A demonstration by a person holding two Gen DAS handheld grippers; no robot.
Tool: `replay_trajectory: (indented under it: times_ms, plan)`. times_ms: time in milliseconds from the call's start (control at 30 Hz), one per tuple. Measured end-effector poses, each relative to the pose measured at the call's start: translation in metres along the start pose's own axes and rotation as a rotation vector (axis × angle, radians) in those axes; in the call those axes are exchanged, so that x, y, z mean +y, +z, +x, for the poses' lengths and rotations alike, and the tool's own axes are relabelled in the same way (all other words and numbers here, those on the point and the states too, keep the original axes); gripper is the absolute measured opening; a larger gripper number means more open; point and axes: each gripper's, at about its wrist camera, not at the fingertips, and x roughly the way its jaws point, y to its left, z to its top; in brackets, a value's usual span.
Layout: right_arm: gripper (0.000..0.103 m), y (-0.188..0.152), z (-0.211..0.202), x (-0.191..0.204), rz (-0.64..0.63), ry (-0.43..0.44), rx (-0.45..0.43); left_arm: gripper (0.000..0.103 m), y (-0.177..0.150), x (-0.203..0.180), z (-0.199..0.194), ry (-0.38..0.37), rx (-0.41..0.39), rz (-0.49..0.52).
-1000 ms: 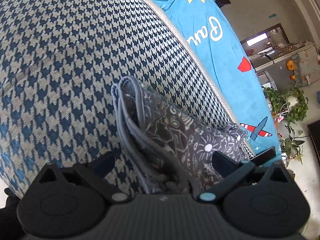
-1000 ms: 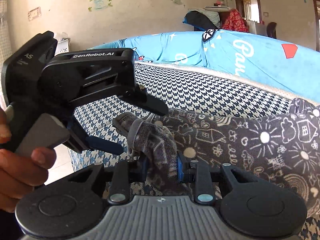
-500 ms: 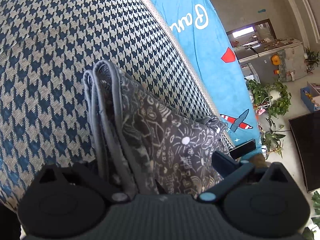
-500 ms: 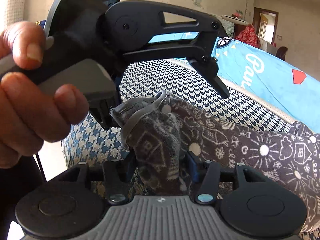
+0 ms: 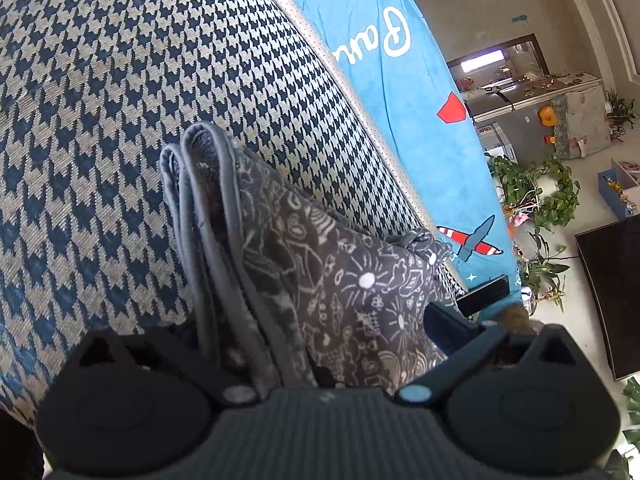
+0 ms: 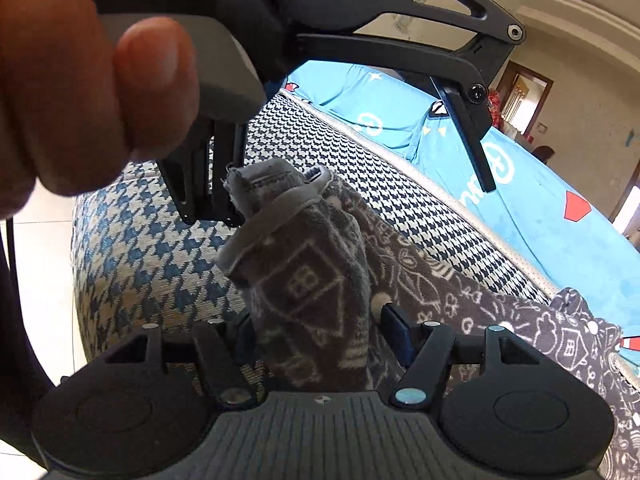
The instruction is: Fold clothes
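Houndstooth sofa cushion, blue and beige, fills the left and upper left of my left wrist view; in the right wrist view it crosses the middle. A blue printed sheet runs along its far edge, upper centre to right.

Grey doodle-print garment, folded into layers, lies on the cushion and reaches from mid-frame down to the lower centre. Its piped edge sits between the fingers of my left hand-held gripper, which stand spread wide; whether the left pad presses the cloth is hidden.

My right hand-held gripper, lower centre, has a bunched end of the same garment between its jaws, which are closing and pressing on the cloth.

My left hand, upper left of the right wrist view, grasps the other tool's handle.
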Motion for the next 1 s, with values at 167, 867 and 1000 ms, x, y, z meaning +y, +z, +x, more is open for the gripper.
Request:
replay_trajectory:
  times_ms: [167,867,1000]
  plan:
    - [0.023,0.007,0.001,-0.027,0.132,0.002,-0.016,0.103,0.006,-0.004,0.010,0.113,-0.037,0.046]
    - [0.019,-0.018,-0.060,-0.068,0.139,-0.075,-0.084,0.046,-0.016,-0.037,0.028,0.138,-0.231,0.138]
    - [0.018,-0.027,-0.078,-0.071,0.131,-0.119,-0.100,0.046,-0.028,-0.056,0.022,0.098,-0.292,0.175]
